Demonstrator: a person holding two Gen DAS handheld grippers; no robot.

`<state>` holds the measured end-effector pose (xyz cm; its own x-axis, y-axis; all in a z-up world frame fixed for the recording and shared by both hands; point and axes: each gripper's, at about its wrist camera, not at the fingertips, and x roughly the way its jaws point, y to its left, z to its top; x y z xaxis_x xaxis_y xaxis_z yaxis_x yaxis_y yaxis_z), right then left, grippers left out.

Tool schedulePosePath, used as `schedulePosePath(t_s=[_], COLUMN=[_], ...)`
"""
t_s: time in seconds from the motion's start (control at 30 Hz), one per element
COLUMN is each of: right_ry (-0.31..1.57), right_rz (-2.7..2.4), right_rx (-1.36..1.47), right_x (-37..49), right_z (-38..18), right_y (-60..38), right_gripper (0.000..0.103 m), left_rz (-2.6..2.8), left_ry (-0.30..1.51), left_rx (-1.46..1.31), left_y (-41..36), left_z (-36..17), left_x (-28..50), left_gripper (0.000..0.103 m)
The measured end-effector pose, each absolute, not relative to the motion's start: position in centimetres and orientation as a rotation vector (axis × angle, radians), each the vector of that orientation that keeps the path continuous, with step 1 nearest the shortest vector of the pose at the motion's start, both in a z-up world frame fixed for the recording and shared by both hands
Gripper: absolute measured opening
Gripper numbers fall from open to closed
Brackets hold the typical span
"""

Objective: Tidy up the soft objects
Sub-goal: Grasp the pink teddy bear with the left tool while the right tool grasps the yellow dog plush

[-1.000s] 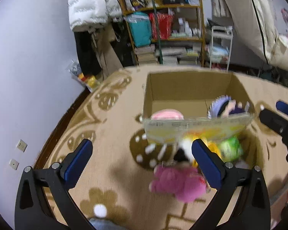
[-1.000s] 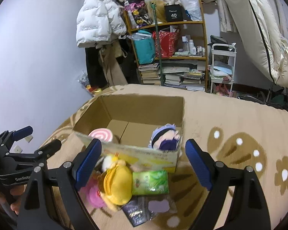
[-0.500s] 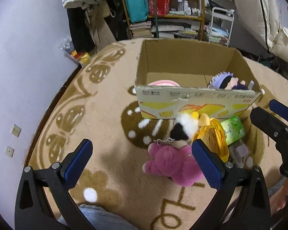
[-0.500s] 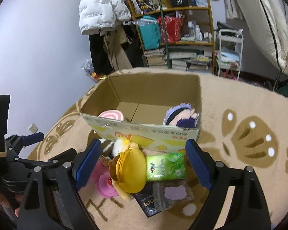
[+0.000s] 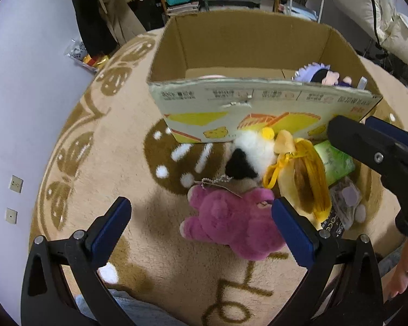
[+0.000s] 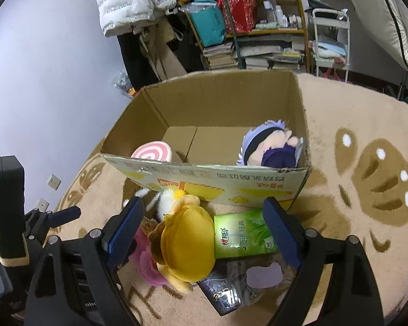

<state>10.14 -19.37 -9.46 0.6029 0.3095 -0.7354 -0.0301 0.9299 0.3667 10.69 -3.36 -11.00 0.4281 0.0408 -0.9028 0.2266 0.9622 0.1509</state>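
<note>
An open cardboard box [image 6: 231, 187] stands on the beige patterned rug [image 6: 367, 244], its printed front wall facing both cameras; inside it, a pink-and-white swirl cushion [image 6: 152, 150] rests at the left and a doll with pale lilac hair [image 6: 269, 146] lies against the right wall. On the rug just in front of the box the remaining soft things lie in a heap — a pink plush bear [image 5: 231, 220], a black-and-white fluffy toy [image 5: 247, 157] touching the box front, a yellow plush [image 6: 187, 244] overlapping the bear, a green tissue pack [image 6: 242, 233] beside the yellow plush, and a dark clear-wrapped packet [image 6: 236, 282] nearest the camera. The left claw [image 5: 201, 231] stands wide open above the rug, nothing between its blue pads; the pink bear lies just inside its right finger. The right claw [image 6: 204, 225] is also spread wide and empty, hanging over the yellow plush and tissue pack; neither toy is touched.
</note>
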Motion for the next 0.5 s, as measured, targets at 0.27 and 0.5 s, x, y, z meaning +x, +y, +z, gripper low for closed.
schedulePosePath(t_s=[0.27,0.5], right_ry=[0.980,1.062], right_rz=[0.219,0.252], right_rx=[0.369,0.385], right_x=[11.6,12.4], right_z=[-11.5,-13.2], right_y=[-18.4,-17.3], right_gripper=[0.093,0.092], left_rz=[-0.194,-0.217], left_ry=[1.194,1.270], left_rx=[0.218,0.133], left_y=[-3.7,-3.2], left_z=[-12.5,-13.5], left_x=[11.3,12.4], left_gripper=[0.102,0.102])
